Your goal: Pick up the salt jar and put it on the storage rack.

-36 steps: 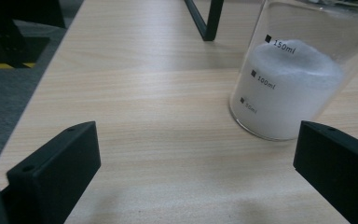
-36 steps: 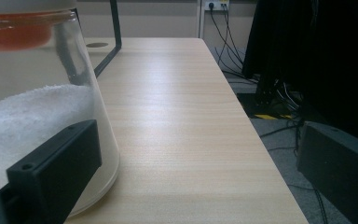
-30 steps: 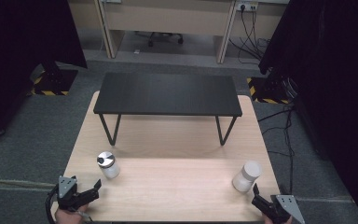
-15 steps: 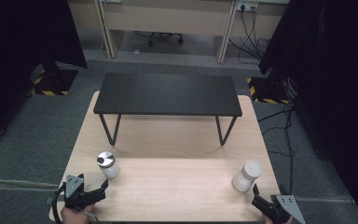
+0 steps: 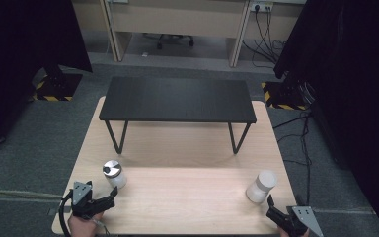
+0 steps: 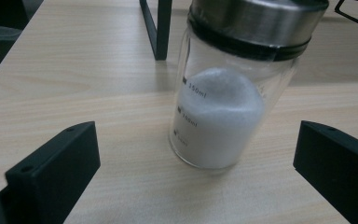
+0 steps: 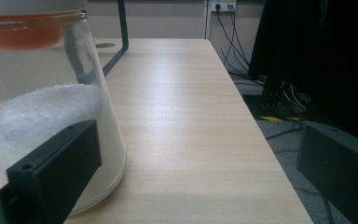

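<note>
Early stage, nothing gripped yet. Left gripper [image 5: 109,198] at desk's front-left corner, jaws spread, just short of glass jar [image 5: 113,174] w/ metal lid. Right gripper [image 5: 275,213] at front-right corner, jaws spread beside white-lidded jar [image 5: 261,186]. Black stand [image 5: 177,99] at the back. Pickup, placing both left, prob.

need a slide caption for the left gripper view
Open left gripper fingers flank a steel-lidded glass jar of white powder standing on the wooden table.

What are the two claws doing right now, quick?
Left claw: open, empty, facing the glass jar.
Right claw: open, empty, beside the white jar.
</note>
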The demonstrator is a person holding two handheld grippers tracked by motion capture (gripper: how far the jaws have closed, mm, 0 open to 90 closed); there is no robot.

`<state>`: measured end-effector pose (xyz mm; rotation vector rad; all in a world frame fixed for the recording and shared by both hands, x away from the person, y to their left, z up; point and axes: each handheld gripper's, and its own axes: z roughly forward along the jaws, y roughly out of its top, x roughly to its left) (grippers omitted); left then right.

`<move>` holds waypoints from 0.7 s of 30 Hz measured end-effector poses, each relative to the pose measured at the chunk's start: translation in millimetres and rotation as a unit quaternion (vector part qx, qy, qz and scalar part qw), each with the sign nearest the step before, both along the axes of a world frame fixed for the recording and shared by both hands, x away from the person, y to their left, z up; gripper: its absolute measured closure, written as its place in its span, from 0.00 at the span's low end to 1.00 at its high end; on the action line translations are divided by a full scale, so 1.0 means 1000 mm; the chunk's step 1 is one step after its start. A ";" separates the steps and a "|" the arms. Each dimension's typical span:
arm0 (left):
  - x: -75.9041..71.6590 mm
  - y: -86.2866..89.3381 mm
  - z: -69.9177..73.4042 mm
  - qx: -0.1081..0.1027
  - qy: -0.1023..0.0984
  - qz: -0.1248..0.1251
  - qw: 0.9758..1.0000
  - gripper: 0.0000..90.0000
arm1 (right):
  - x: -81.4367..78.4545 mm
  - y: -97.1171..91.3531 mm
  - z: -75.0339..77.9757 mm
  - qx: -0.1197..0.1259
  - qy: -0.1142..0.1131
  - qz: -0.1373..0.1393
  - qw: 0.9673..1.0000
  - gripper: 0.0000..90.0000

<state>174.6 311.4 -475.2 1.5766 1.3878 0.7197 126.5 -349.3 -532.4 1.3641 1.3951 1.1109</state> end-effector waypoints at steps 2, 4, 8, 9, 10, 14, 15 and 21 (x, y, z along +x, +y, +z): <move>0.002 0.000 0.000 -0.006 -0.003 -0.004 1.000 0.00 | 0.000 0.000 0.000 0.000 0.001 0.001 1.000 0.00; 0.004 0.000 0.000 -0.011 -0.004 -0.006 1.000 0.00 | 0.000 0.000 0.000 0.000 0.001 0.001 1.000 0.00; 0.010 -0.004 0.001 -0.011 -0.007 -0.014 1.000 0.00 | 0.000 0.000 0.001 -0.001 0.003 0.001 1.000 0.00; 0.013 -0.006 0.002 -0.010 -0.009 -0.018 1.000 0.00 | 0.001 0.000 0.001 -0.001 0.004 0.001 1.000 0.00; 0.014 -0.007 0.003 -0.009 -0.009 -0.020 1.000 0.00 | 0.001 0.000 0.001 -0.001 0.004 0.001 1.000 0.00; 0.020 -0.010 0.005 -0.008 -0.013 -0.027 1.000 0.00 | 0.001 0.000 0.002 -0.002 0.005 0.001 1.000 0.00; 0.020 -0.010 0.005 -0.008 -0.013 -0.027 1.000 0.00 | 0.001 0.000 0.002 -0.002 0.005 0.001 1.000 0.00; 0.032 -0.015 0.009 0.002 -0.007 -0.032 0.999 0.00 | 0.001 0.000 0.002 -0.002 0.005 0.002 1.000 0.00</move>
